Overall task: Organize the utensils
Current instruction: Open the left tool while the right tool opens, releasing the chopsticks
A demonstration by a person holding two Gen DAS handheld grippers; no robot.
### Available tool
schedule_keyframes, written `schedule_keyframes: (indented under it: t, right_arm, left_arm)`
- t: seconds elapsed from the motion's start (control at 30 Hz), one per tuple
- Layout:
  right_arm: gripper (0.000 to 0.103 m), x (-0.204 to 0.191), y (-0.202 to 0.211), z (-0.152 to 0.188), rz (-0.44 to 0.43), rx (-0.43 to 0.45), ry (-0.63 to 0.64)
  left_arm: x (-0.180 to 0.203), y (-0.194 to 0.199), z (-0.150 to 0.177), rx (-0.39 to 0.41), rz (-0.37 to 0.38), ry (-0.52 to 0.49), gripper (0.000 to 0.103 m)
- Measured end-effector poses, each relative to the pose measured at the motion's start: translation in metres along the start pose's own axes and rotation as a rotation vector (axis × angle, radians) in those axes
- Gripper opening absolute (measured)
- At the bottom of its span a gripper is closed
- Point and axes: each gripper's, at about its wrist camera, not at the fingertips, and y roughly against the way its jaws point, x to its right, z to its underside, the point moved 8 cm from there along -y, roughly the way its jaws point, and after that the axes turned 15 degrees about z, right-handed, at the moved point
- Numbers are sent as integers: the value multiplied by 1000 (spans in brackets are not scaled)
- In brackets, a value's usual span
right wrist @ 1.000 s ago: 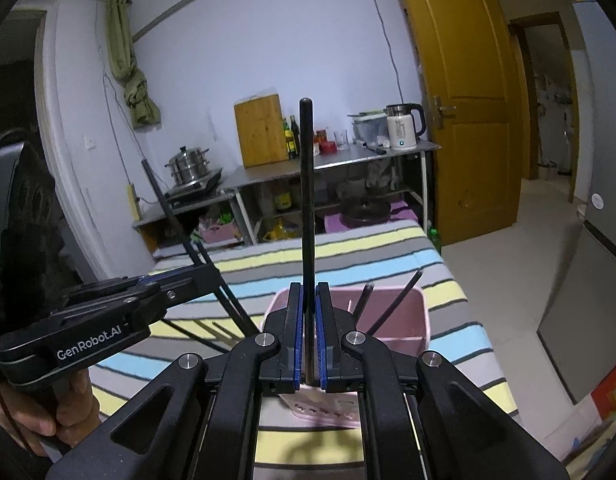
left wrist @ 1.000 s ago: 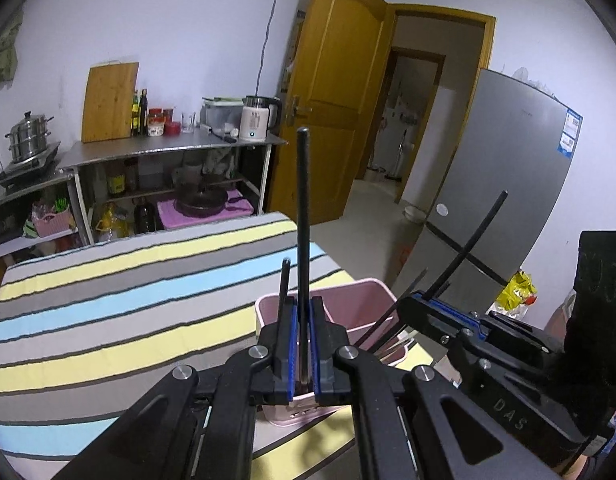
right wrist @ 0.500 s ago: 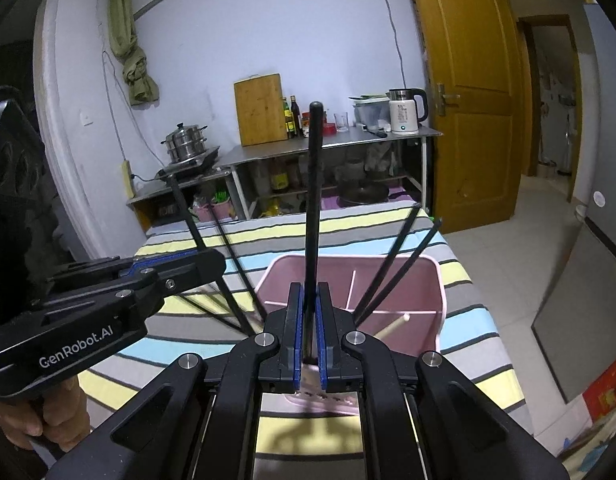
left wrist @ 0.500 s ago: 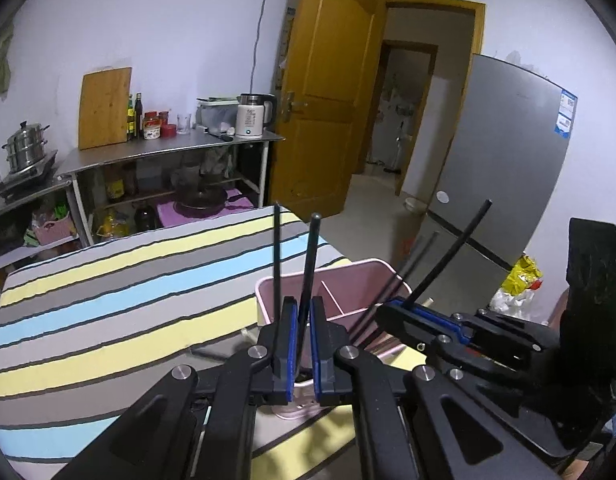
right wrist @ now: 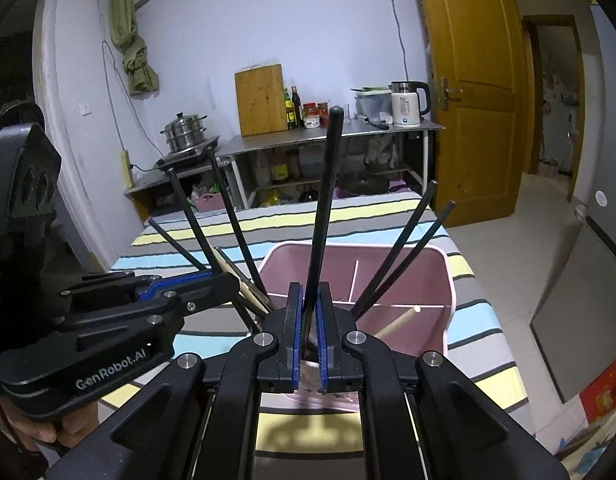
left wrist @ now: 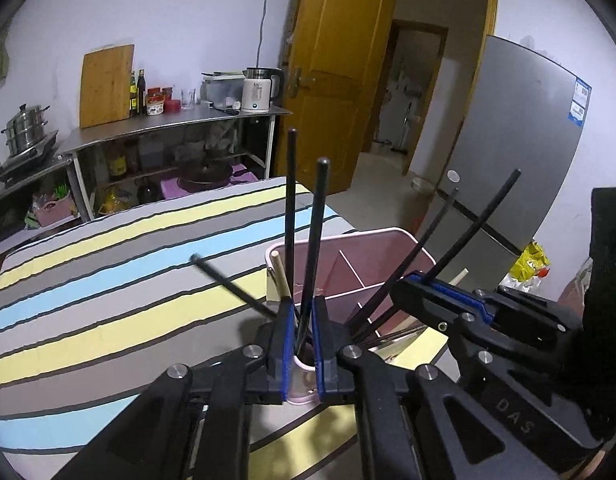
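**Chopsticks lowered into the pink caddy**

Two slender black chopsticks are being fed into a pink plastic caddy with inner dividers, which is set on the worktop covered by a grey, yellow and blue striped cloth. One black chopstick stands between the pads of the left tongs, tilted a little, its lower end down inside the near left compartment. The left tongs are set narrow, yet a sliver of gap is seen on either side of the stick, so it does not appear to be pressed. The second black chopstick is gripped by the right tongs, drawn almost together on its lower part, its tip over the caddy's near edge. Further black sticks lean against the caddy's walls, and a pale wooden chopstick rests in the near right compartment.

The sticks are judged to be light, stiff and smooth, so they are likely to pivot or slide between flat pads. Hold is best taken low on the shaft, square across it, so that the long free end swings little. Release is best made only once the tip is well below the rim, since a tall stick could tip out of the caddy.
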Motion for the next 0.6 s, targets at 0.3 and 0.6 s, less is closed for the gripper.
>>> schedule_keyframes:
  t: [0.3, 0.6]
  right_arm:
    - [18, 9, 23, -6, 9, 27, -35]
    - [19, 13, 51, -6, 5, 69, -52]
  left_arm:
    - [4, 34, -8, 83, 21, 14, 32]
    - [15, 72, 3, 131, 22, 2, 34]
